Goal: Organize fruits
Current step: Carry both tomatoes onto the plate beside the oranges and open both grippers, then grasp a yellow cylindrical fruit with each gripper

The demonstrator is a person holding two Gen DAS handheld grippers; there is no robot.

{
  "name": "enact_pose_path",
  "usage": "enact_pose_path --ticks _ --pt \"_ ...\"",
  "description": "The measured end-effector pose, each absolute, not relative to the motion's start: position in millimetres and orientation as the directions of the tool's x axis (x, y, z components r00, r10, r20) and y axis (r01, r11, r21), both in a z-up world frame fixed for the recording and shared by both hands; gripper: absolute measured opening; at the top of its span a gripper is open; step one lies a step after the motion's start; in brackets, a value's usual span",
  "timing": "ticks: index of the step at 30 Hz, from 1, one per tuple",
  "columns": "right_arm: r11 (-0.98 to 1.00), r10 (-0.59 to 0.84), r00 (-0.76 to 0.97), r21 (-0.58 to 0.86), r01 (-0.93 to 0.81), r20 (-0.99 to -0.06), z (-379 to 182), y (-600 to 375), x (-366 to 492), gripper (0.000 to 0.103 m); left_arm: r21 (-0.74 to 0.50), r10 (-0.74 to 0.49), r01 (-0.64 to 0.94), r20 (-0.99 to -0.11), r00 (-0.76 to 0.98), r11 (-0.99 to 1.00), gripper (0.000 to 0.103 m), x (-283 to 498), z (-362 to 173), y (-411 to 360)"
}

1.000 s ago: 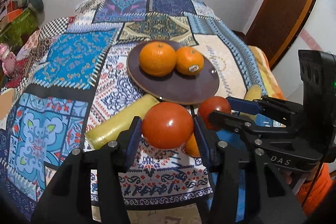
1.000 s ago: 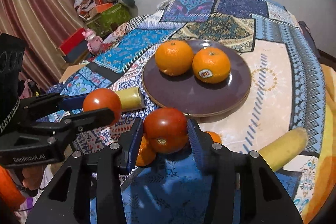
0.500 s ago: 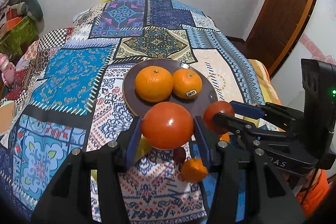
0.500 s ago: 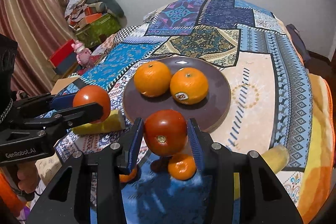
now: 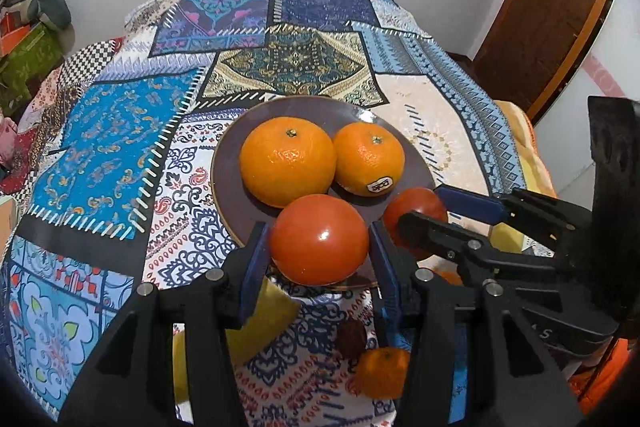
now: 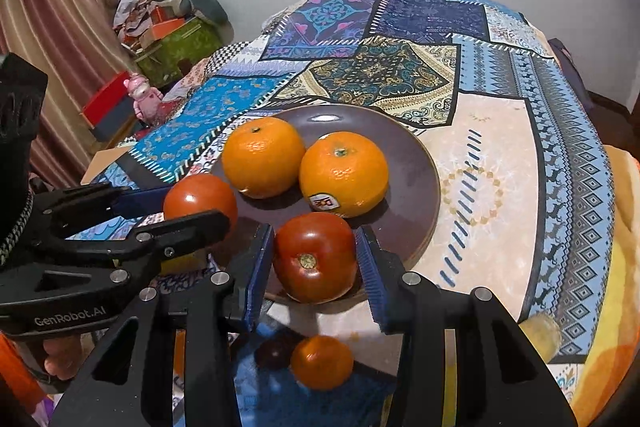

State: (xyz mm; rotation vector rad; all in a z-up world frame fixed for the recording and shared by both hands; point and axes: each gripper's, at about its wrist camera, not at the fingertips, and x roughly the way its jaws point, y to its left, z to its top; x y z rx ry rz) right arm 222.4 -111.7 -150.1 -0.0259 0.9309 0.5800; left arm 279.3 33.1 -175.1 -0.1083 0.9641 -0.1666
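Note:
My left gripper (image 5: 318, 245) is shut on a red tomato (image 5: 319, 239) and holds it over the near rim of the brown plate (image 5: 228, 187). My right gripper (image 6: 315, 257) is shut on a second tomato (image 6: 315, 257), also over the plate's near rim (image 6: 416, 187). Each gripper shows in the other's view, the right one with its tomato (image 5: 414, 217) and the left one with its tomato (image 6: 200, 197). Two large oranges (image 5: 288, 161) (image 5: 368, 157) sit on the plate. A small orange (image 6: 322, 361) and a dark round fruit (image 6: 276, 351) lie on the cloth below.
A yellow cylinder-shaped fruit (image 5: 256, 323) lies on the patchwork cloth under my left gripper, another (image 6: 538, 333) at the right edge. Boxes and a pink toy (image 6: 142, 99) stand off the bed to the left. A brown door (image 5: 548, 7) is at the right.
Both grippers have risen and moved forward with their tomatoes, from over the loose fruit on the cloth to over the plate's near rim.

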Motion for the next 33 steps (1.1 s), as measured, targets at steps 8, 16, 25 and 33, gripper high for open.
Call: enact_pose_path --ticks 8,16,25,33 --pt "0.844 0.474 0.438 0.251 -0.475 -0.764 -154.5 -112.7 234.6 0.04 -0.189 -0.203 0.081 -0.827 0.524 0.979 0.05 294.1 -189.1 37.7" --pt "0.849 0.458 0.459 0.222 -0.479 -0.762 -149.0 -115.8 233.6 0.042 -0.192 -0.212 0.093 -0.826 0.523 0.977 0.05 290.2 -188.1 34.2" --pt "0.863 0.452 0.503 0.218 -0.455 -0.737 -127.6 -136.0 223.5 0.047 -0.168 -0.194 0.097 -0.807 0.558 0.981 0.051 267.9 -165.9 38.0" --pt "0.904 0.384 0.55 0.181 -0.387 -0.742 -117.9 -172.5 203.2 0.05 -0.139 -0.139 0.046 -0.793 0.593 0.989 0.057 237.2 -149.4 63.7"
